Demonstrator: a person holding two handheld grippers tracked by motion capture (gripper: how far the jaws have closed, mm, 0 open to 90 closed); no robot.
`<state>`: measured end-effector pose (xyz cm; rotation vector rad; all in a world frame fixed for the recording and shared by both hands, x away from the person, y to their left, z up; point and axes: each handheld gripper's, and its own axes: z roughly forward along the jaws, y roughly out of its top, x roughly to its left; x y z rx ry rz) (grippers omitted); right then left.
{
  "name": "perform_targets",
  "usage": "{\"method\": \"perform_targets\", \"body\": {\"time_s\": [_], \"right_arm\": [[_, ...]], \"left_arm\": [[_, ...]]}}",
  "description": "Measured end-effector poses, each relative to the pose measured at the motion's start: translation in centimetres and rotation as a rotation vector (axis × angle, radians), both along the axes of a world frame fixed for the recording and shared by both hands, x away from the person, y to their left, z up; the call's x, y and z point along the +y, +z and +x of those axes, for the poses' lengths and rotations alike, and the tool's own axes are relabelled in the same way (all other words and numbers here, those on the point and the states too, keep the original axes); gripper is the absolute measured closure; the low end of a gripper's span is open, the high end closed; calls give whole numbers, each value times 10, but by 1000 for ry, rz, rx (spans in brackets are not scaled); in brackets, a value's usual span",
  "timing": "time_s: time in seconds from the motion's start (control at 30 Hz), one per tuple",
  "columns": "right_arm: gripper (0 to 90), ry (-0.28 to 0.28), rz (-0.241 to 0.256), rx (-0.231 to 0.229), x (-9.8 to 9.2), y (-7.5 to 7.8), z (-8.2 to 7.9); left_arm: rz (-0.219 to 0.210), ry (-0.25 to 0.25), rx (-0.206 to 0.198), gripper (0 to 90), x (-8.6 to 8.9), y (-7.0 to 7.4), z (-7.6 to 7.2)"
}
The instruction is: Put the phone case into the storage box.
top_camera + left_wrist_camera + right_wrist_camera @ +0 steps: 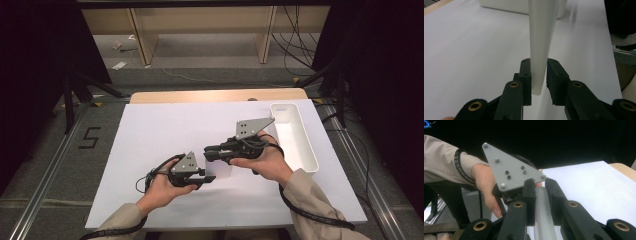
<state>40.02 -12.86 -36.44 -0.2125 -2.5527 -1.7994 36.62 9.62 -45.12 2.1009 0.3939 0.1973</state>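
While both grippers share one small white plastic piece [220, 170] just above the white worktop [150, 140]: left gripper [209, 178] fingers pinching one edge, right gripper [208, 152] fingers clamping the opposite end. Risk: uneven pull or twist, slipping out, dropping beside the long white tray [295, 135].

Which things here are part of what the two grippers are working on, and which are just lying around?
In use: thin white plastic panel; left gripper and right gripper, each closed on it.

Lying about: long white rectangular plastic tray near the table's right edge; black cables on the floor beyond; pale wooden shelf frame at the back.
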Motion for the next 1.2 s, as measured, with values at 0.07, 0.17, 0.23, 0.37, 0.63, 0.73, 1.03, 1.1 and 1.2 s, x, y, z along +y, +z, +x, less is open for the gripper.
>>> {"method": "perform_targets", "body": {"time_s": [0.07,0.17,0.23,0.37,0.63,0.73,1.03,1.1,1.2], "right_arm": [[797,2,2,2,0,0,0],[786,5,9,7,0,0,0],[780,8,10,6,-1,0,0],[774,13,9,5,-1,1,0],[685,27,12,-32,-2,2,0],[575,5,32,-44,-4,2,2],[254,-145,104,-38,-14,0,12],[229,-166,115,-30,-15,0,13],[196,-205,127,-13,-18,-2,15]], "left_arm": [[1,0,0,756,0,1,0],[6,-10,4,777,2,2,1],[3,-19,11,788,2,3,1],[4,-24,18,794,2,3,1],[-6,-32,19,806,2,5,0],[-5,-18,24,808,3,6,0],[-4,77,36,807,7,8,2],[-1,104,43,807,8,8,3],[-5,157,46,807,11,9,4]]}}
